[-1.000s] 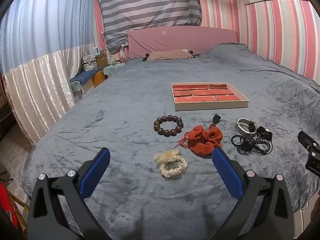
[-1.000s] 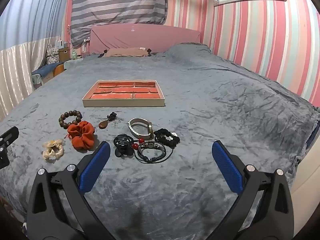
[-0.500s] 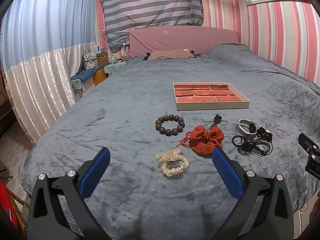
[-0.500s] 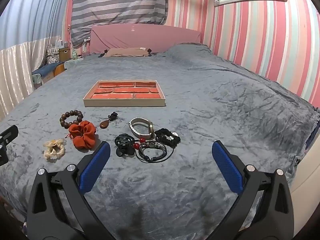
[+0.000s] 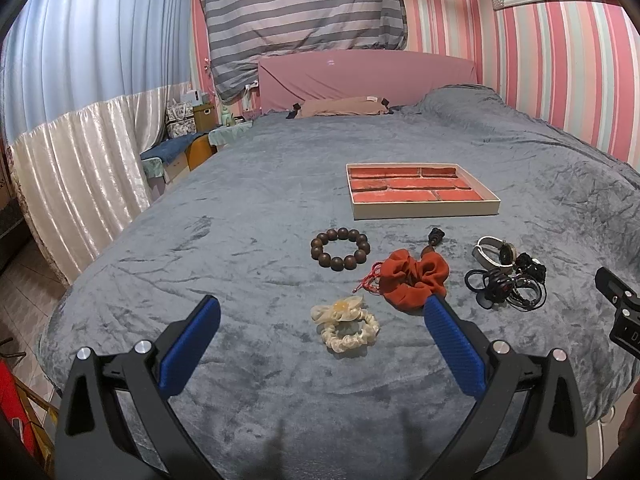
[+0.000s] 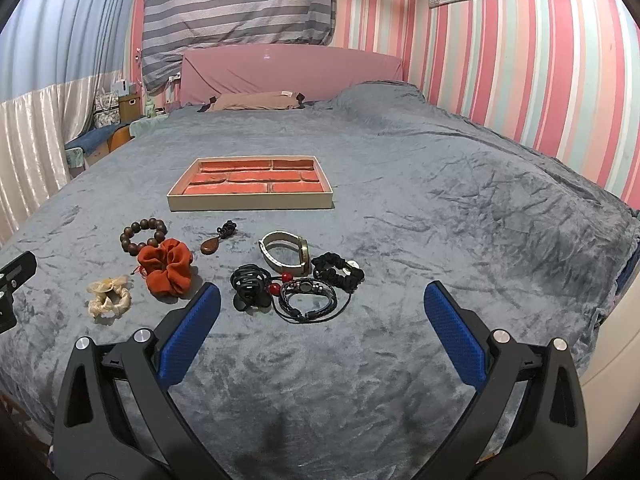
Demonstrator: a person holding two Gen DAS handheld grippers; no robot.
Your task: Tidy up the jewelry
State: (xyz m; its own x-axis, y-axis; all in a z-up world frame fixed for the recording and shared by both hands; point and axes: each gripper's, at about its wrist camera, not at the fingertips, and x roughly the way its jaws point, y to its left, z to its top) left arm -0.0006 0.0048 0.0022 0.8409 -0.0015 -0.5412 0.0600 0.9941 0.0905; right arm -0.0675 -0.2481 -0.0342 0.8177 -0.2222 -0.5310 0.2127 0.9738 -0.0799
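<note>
A beige tray (image 5: 424,211) with red brick-patterned compartments (image 6: 250,202) lies on the grey bedspread. In front of it lie a dark wooden bead bracelet (image 5: 340,249) (image 6: 143,236), an orange scrunchie (image 5: 414,274) (image 6: 166,266), a cream scrunchie (image 5: 345,325) (image 6: 109,297), a brown pendant (image 6: 212,243), a white-strap watch (image 6: 285,254) (image 5: 494,253) and a tangle of black bracelets and hair ties (image 6: 296,288) (image 5: 506,286). My left gripper (image 5: 320,324) is open and empty, just above the cream scrunchie. My right gripper (image 6: 322,312) is open and empty, near the black tangle.
The grey bedspread (image 6: 440,208) covers a large bed with a pink headboard (image 6: 288,68) and a tan pillow (image 6: 256,100). Striped walls stand behind and right. A curtain (image 5: 80,184) and clutter lie off the bed's left edge.
Both views have shifted slightly; the left gripper has come a little nearer the cream scrunchie. Both grippers stay open and the jewelry has not moved.
</note>
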